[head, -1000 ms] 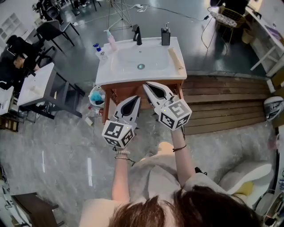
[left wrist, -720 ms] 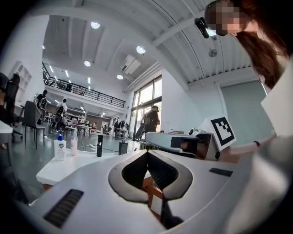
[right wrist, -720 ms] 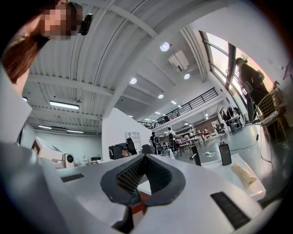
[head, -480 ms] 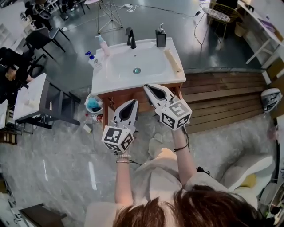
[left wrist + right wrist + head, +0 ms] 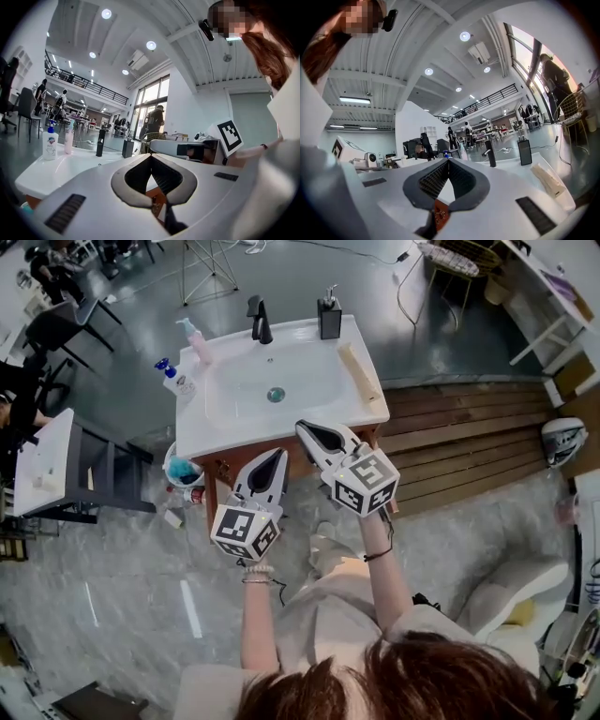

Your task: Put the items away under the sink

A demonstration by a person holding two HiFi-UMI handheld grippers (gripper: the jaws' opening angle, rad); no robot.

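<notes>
Though right up at the sink [image 5: 211,427], barely begun, judging by the layout.

- Sink: white, basin bare, all the items round its rim.
- Brown cabinet [image 5: 223,468] below it, front mostly hidden behind the tongs. Cannot tell doors open or closed. Nothing seen stored underneath.
- Bucket [image 5: 183,470] with something blue inside, on the floor just left of the cabinet. Small bits [image 5: 191,494] beside it, too small to name.
- Left tongs [image 5: 276,456] closed tip to tip, nothing between, aimed at the cabinet front just under the sink edge. Same in the left gripper view [image 5: 150,157].
- Right tongs [image 5: 306,427] also pressed together and empty, tip at the sink's front edge, looking across the top in the right gripper view [image 5: 448,161].
- Both tongs clear of every item, none touched.
- Beige roll [image 5: 359,371] lying along the right rim.
- Black soap dispenser [image 5: 329,317] back right, black tap [image 5: 259,321] back centre.
- Pink bottle [image 5: 196,340] back left, blue-capped bottle [image 5: 174,380] near it on the left rim.

Done so far: nothing, as far as shown. All four loose items up top, none below.

Left to do, probably: get the cabinet open if shut, then grab roll, dispenser and both bottles in turn and set each underneath. Possibly the floor bits too, unclear from the task line.
</notes>
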